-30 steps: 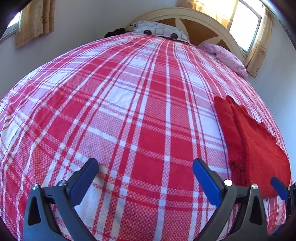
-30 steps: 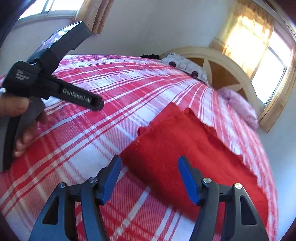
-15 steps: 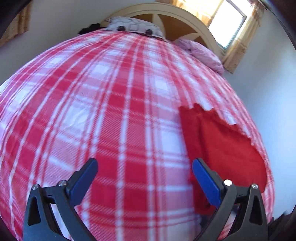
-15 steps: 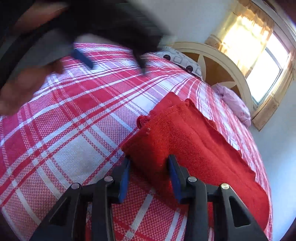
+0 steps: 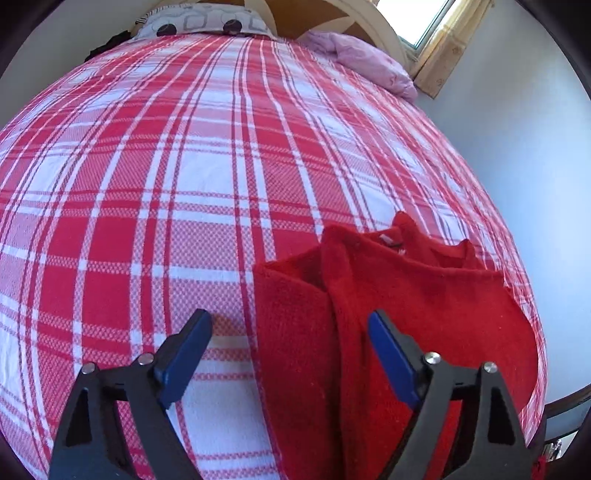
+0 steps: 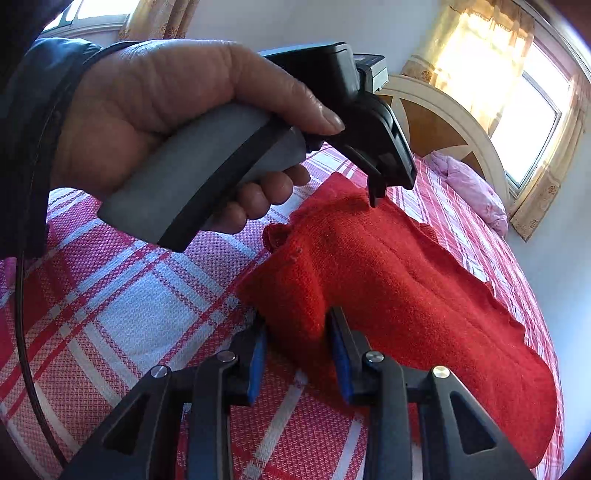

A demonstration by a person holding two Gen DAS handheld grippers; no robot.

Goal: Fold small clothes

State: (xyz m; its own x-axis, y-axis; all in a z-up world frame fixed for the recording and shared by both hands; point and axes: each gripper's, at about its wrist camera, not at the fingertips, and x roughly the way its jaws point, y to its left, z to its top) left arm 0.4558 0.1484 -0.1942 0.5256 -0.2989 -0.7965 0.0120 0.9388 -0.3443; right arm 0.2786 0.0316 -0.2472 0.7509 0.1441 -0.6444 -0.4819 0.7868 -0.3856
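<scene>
Right gripper: the right gripper (image 6: 297, 360) has its blue pads pressed in on the near corner of the red knit garment (image 6: 388, 288), pinching a raised ridge of the cloth.
Left gripper: the left gripper (image 5: 290, 354) stands wide apart over the garment's left edge, one pad above the bedspread, the other above the red cloth (image 5: 406, 314); it holds nothing.
Left hand: the left hand (image 6: 155, 122) wraps the grey handle, above the garment's far end in the right wrist view.
Garment: lies folded on the right side of the bed.
Bedspread: red-and-white plaid bedspread (image 5: 184, 184).
Far end: patterned pillow (image 5: 207, 24), pink pillow (image 5: 369, 59), headboard (image 6: 443, 110).
</scene>
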